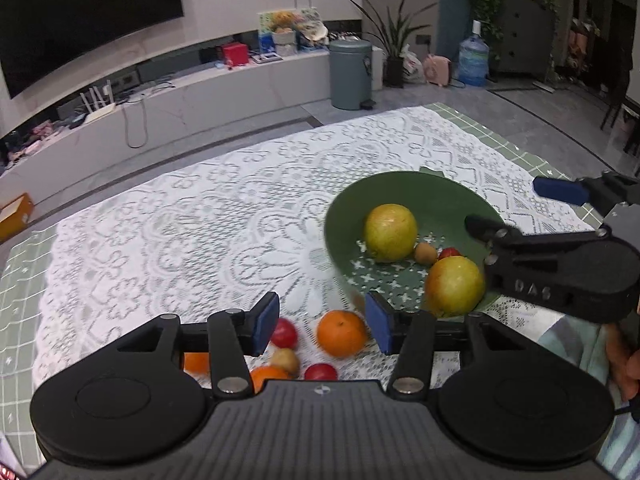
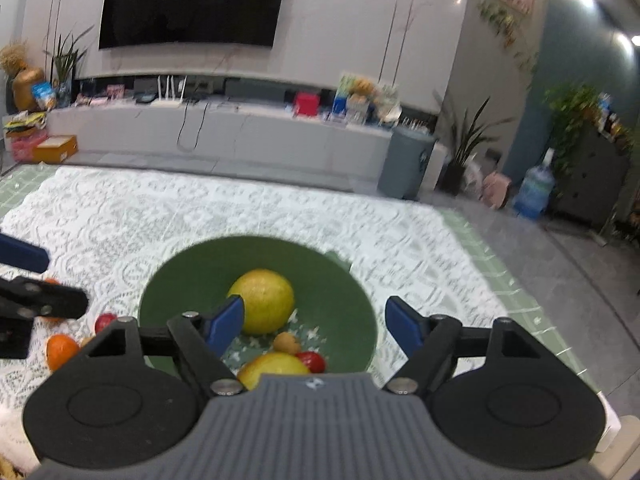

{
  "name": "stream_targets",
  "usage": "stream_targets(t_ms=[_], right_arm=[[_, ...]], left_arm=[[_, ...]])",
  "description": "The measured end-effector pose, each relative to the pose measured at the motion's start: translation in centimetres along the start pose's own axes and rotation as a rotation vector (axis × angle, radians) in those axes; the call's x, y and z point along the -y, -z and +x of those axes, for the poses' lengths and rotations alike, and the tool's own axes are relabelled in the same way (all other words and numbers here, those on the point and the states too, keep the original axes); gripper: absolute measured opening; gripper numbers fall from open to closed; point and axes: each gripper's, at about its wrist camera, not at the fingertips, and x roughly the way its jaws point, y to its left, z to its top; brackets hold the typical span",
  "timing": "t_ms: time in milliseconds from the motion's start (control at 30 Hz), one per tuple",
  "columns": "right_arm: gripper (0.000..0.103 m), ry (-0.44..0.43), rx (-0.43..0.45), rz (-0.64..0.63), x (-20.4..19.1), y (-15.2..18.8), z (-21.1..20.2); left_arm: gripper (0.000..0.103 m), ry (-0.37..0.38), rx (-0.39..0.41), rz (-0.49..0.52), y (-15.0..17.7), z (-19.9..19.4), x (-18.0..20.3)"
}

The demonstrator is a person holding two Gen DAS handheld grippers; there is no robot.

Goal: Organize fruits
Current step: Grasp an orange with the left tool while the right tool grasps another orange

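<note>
Left gripper [image 1: 322, 322] hides parts of two oranges [image 1: 196, 362]; bowl rim [image 1: 340, 276] motion-blurred; lower apple [image 2: 272, 368] half hidden.

Each black tool [image 1: 322, 322] has blue pads [image 1: 266, 322], silver screws and a ribbed grey housing.

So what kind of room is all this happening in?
It looks like a home living room. A big dark television hangs on the wall above a long low media cabinet, houseplants stand in the corner, and fruit sits in a green bowl on a lace tablecloth.
</note>
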Motion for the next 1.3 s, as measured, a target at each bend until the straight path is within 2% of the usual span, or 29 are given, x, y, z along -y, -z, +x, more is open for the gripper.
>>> stream_targets(t_ms=[100, 333, 633, 900, 1200, 1300], right_arm=[[0.079, -0.016, 0.061, 0.038, -0.1, 0.2, -1.3], [0.082, -0.161, 0.110, 0.100, -1.7, 0.7, -2.7], [0.082, -0.337, 0.058, 0.091, -6.0, 1.8, -2.2], [0.082, -0.379, 0.047, 0.016, -9.0, 2.4, -1.9], [0.081, -0.416, 0.004, -0.096, -12.0, 2.6, -0.4], [0.077, -0.427, -0.015, -0.138, -13.0, 2.7, 0.1]], left_arm=[[0.059, -0.027, 0.014, -0.023, 0.8, -1.1, -0.8], [0.060, -0.090, 0.019, -0.091, 3.0, -2.9, -3.4], [0.061, -0.159, -0.007, -0.193, 5.3, -2.8, -7.7], [0.062, -0.168, -0.040, -0.249, 6.9, -1.4, -10.5], [0.061, -0.126, -0.077, -0.296, 8.2, 0.7, -12.1], [0.061, -0.126, -0.090, -0.302, 8.5, 1.2, -12.3]])
